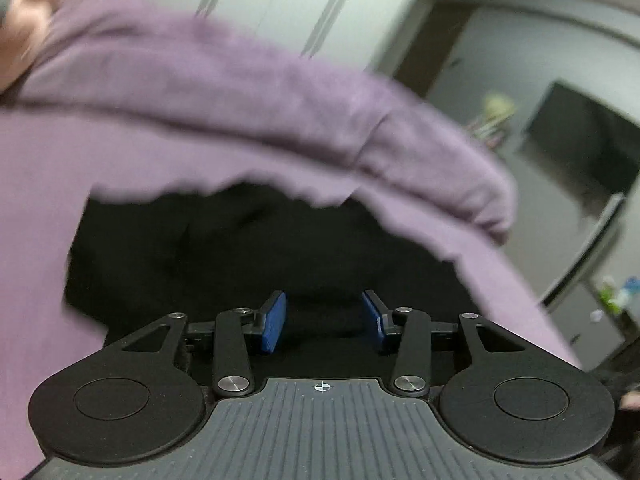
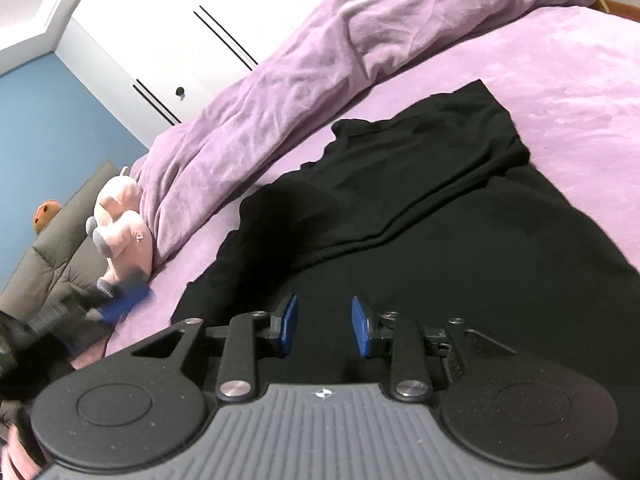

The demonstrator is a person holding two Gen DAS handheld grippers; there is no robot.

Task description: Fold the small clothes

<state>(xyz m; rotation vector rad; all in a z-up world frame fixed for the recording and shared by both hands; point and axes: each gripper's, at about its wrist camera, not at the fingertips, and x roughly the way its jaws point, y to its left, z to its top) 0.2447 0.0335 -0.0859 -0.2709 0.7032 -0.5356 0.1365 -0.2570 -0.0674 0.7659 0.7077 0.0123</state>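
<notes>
A black garment (image 2: 420, 200) lies spread on a purple bed sheet (image 2: 560, 64), with one side folded over along a crease. My right gripper (image 2: 325, 330) is open and empty, just above the near part of the garment. My left gripper (image 1: 324, 322) is open and empty over the same black garment (image 1: 240, 256); that view is blurred. The left gripper also shows in the right wrist view (image 2: 116, 304) as a blurred blue-tipped tool at the bed's left edge.
A bunched purple duvet (image 2: 280, 80) lies along the far side of the bed. A pink plush toy (image 2: 124, 224) sits by a grey padded headboard (image 2: 52, 256). White wardrobe doors (image 2: 168, 40) stand behind. A dark TV screen (image 1: 580, 144) is at the right.
</notes>
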